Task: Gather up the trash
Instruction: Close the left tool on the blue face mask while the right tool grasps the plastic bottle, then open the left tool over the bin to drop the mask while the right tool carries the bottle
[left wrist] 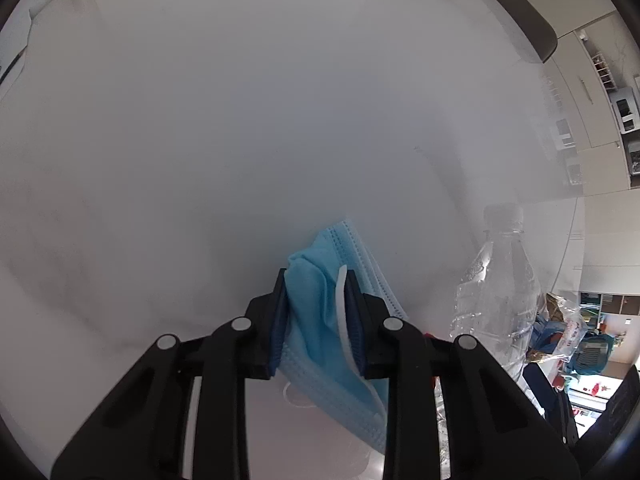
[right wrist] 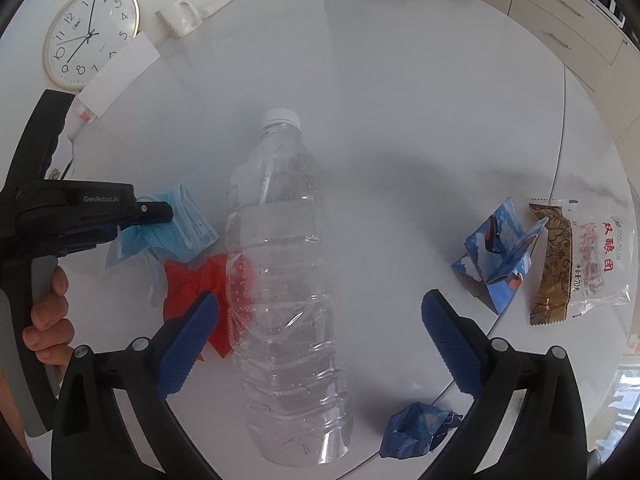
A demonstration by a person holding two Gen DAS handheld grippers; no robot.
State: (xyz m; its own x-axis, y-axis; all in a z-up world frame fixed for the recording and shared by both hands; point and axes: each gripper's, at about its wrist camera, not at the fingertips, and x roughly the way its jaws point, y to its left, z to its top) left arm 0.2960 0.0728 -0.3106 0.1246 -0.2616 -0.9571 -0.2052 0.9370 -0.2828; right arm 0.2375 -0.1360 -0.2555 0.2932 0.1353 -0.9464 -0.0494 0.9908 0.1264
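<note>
I am pinching the blue face mask (left wrist: pixel 320 280) in my left hand-held gripper (left wrist: pixel 316 312), lying mid-desk beside the clear plastic bottle (right wrist: pixel 280 280); it is soft and light (bunched folds grip best). My right hand-held gripper (right wrist: pixel 320 344) is hovering wide open around that empty bottle, which looks crushable and slippery, so I am favouring its ribbed middle.

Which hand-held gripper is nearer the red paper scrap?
Left. The left hand-held gripper, shut on the blue face mask, sits just above the red paper scrap; the right hand-held gripper's near finger overlaps it, open around the bottle.
</note>
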